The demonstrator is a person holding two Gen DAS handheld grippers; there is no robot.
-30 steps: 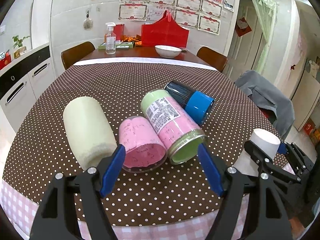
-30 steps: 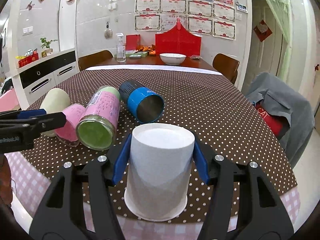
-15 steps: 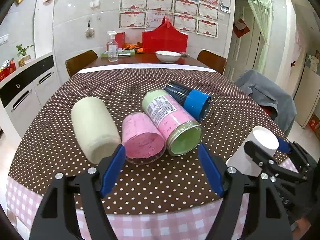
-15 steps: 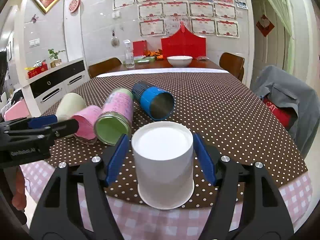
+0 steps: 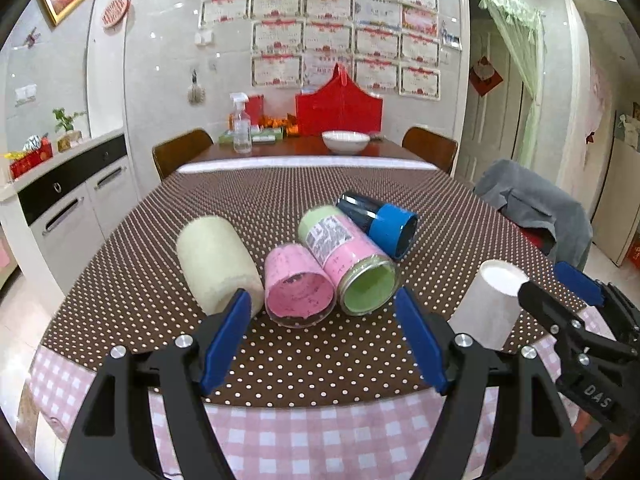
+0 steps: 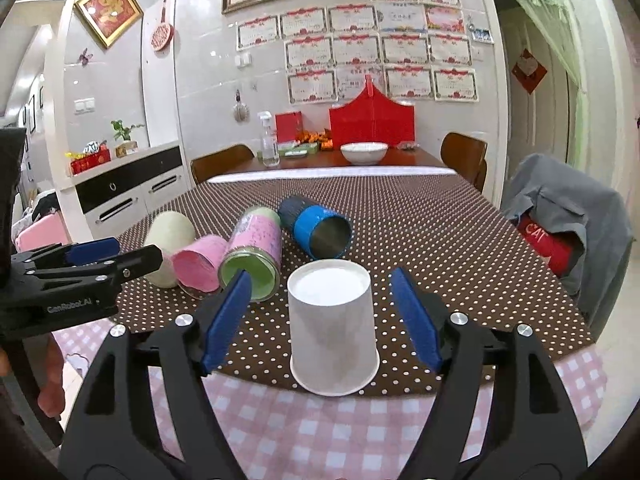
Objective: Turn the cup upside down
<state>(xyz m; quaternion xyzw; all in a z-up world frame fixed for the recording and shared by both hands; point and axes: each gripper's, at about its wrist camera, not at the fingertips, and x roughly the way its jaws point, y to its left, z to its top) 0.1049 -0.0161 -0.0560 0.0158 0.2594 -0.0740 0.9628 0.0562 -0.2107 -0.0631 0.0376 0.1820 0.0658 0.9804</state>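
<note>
A white paper cup [image 6: 333,326] stands upside down, rim on the dotted tablecloth near the table's front edge; it also shows at the right of the left wrist view [image 5: 491,304]. My right gripper [image 6: 323,320] is open, its blue pads apart from the cup on both sides. My left gripper [image 5: 323,342] is open and empty, held back from the lying cups. The right gripper's body shows at the far right of the left wrist view.
Several cups lie on their sides mid-table: cream [image 5: 216,264], pink [image 5: 298,286], green-and-pink [image 5: 352,264], blue [image 5: 380,226]. A bowl [image 5: 345,142] and spray bottle [image 5: 242,130] stand on the far table. A chair with grey cloth [image 5: 536,208] is at right.
My right gripper has opened and let go of the white cup, which stands on the table. Both grippers have drawn back and up from the table.
</note>
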